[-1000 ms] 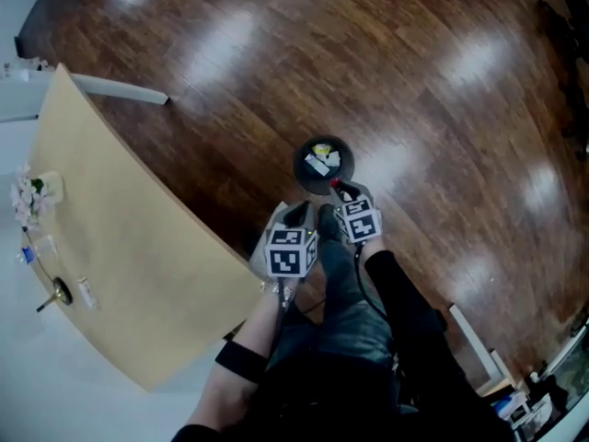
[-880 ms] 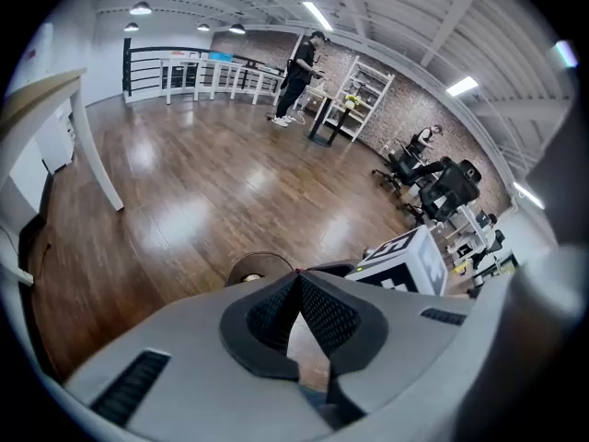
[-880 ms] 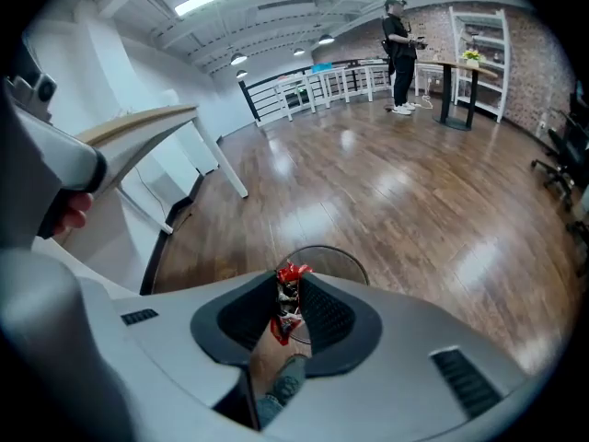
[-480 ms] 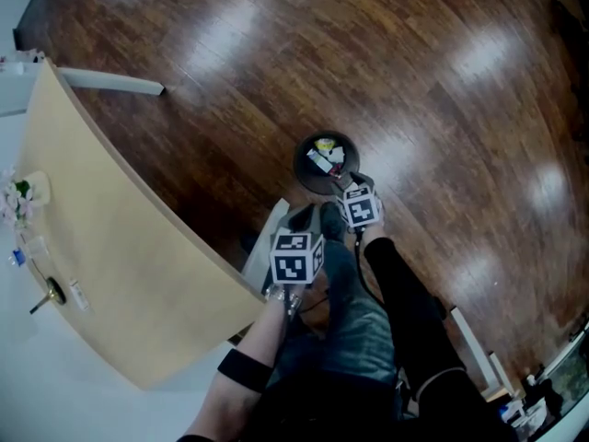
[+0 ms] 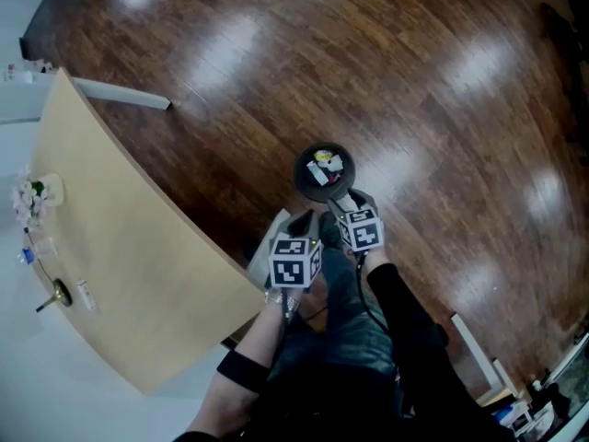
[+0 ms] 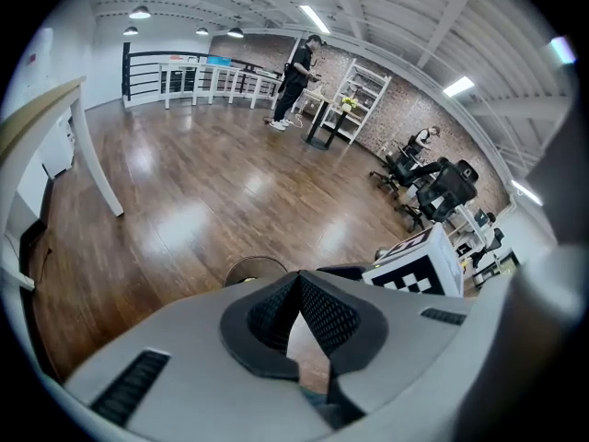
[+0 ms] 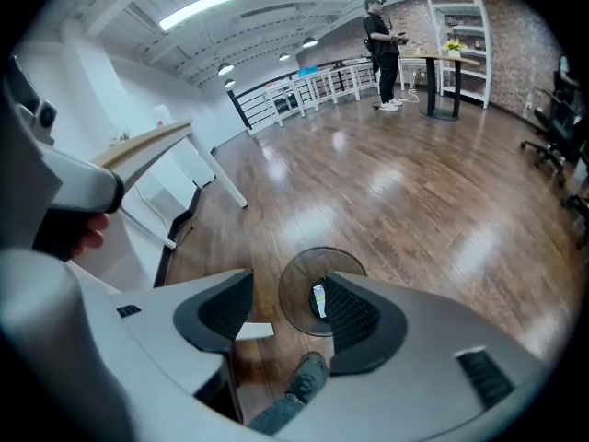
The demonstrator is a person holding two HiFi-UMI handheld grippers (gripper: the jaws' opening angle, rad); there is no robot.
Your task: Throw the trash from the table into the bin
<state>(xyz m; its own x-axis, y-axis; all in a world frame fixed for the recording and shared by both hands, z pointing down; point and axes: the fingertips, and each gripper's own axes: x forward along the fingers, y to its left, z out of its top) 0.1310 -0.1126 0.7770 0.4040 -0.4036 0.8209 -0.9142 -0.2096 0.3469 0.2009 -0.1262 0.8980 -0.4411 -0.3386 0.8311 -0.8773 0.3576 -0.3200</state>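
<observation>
Glossy dark wood floor (image 5: 442, 109), big open room, brick wall at the back. Pale wood table (image 5: 120, 238) at left of head view. On its far-left edge: small bunch of flowers (image 5: 30, 196) plus a few bits too small to identify.

Bin (image 5: 323, 171): round, dark, open-topped, standing on the floor well apart from the table, just ahead of both grippers. Contents: trash (image 5: 324, 164), one yellow scrap and some white pieces, lying at the bottom. Same bin (image 7: 293, 288) in right gripper view, partly behind one jaw, with a light wrapper showing inside.

Left gripper (image 5: 299, 219): tips together, pads meeting at the front, only a narrow V slit behind them. Nothing visibly clamped. Bin rim just peeking above the jaws in left gripper view.

Right gripper (image 5: 339, 194): at the near rim of the bin, jaws well apart and just been opening. Nothing pressed between the pads; bin and floor visible through the gap. Small white piece (image 7: 251, 331) just beside one pad in that view; can't tell whether touching or loose. Shoe (image 7: 308, 376) below the gap, near the bin.
</observation>
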